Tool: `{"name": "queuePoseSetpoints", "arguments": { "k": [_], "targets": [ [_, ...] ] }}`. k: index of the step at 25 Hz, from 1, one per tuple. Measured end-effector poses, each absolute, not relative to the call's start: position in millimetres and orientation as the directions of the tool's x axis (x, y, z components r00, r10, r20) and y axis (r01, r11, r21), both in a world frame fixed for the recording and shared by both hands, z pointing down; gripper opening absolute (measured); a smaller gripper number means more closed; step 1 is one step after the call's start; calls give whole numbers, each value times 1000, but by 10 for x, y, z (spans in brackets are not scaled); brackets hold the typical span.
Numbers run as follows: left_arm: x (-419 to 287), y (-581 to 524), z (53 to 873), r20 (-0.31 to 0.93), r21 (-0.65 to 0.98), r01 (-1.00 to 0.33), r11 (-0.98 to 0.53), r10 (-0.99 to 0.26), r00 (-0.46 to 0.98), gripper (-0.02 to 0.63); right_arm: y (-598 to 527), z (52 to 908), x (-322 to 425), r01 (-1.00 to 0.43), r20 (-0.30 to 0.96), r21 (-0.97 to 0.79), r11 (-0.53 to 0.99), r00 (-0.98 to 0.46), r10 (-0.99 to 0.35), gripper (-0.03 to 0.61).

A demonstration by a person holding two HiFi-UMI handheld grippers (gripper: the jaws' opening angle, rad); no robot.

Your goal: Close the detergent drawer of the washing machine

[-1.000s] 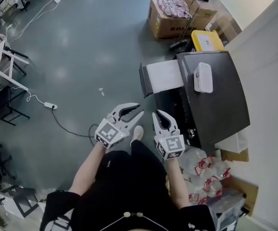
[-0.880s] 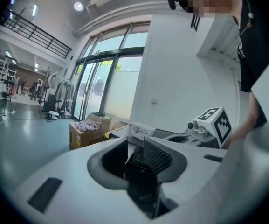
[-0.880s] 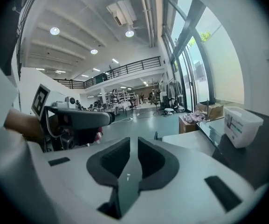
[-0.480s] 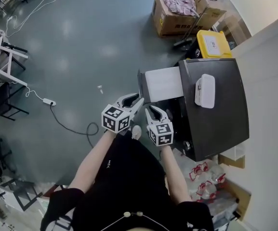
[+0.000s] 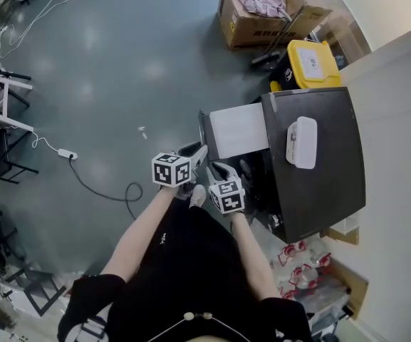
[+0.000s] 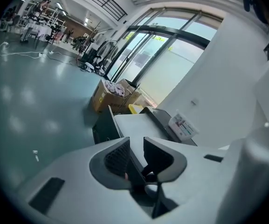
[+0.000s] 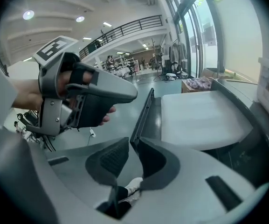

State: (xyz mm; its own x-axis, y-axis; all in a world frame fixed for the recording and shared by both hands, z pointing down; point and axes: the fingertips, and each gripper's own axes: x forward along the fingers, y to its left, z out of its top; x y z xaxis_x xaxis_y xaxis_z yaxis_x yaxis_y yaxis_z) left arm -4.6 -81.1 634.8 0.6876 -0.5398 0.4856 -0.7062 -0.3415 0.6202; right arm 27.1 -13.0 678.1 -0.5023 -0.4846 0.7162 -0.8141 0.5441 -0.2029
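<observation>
The washing machine [image 5: 319, 162] stands at the right with its dark top towards me. Its detergent drawer [image 5: 237, 129] is pulled out to the left, a pale tray behind a dark front panel [image 5: 203, 135]. My left gripper [image 5: 196, 154] is just in front of that panel, with the panel [image 6: 104, 127] ahead of its jaws. My right gripper [image 5: 219, 168] is beside it, and the panel's edge [image 7: 143, 111] rises just beyond its tips [image 7: 133, 146]. Both pairs of jaws have just been opening and stand apart with nothing between them.
A white box [image 5: 302, 142] lies on the machine's top. Behind the machine are a yellow bin [image 5: 310, 59] and an open cardboard box [image 5: 258, 13]. A cable with a power strip [image 5: 66, 153] runs over the grey floor. Plastic bags [image 5: 298, 269] lie at the machine's near side.
Both grippers have moved down and forward to the drawer's front panel and closer together. The left one has rolled, so its marker cube now faces up.
</observation>
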Motion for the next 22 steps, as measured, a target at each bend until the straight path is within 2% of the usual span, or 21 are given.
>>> {"name": "queuePoseSetpoints", "arguments": {
  "k": [8, 22],
  "targets": [
    [10, -867, 6527, 525, 619, -707, -342, -489, 696, 91, -172, 6810, 187, -804, 743, -134, 580, -468, -478, 51],
    [94, -802, 6735, 581, 616, -711, -339, -414, 700, 91, -172, 6787, 194, -825, 772, -139, 548, -437, -462, 43]
  ]
}}
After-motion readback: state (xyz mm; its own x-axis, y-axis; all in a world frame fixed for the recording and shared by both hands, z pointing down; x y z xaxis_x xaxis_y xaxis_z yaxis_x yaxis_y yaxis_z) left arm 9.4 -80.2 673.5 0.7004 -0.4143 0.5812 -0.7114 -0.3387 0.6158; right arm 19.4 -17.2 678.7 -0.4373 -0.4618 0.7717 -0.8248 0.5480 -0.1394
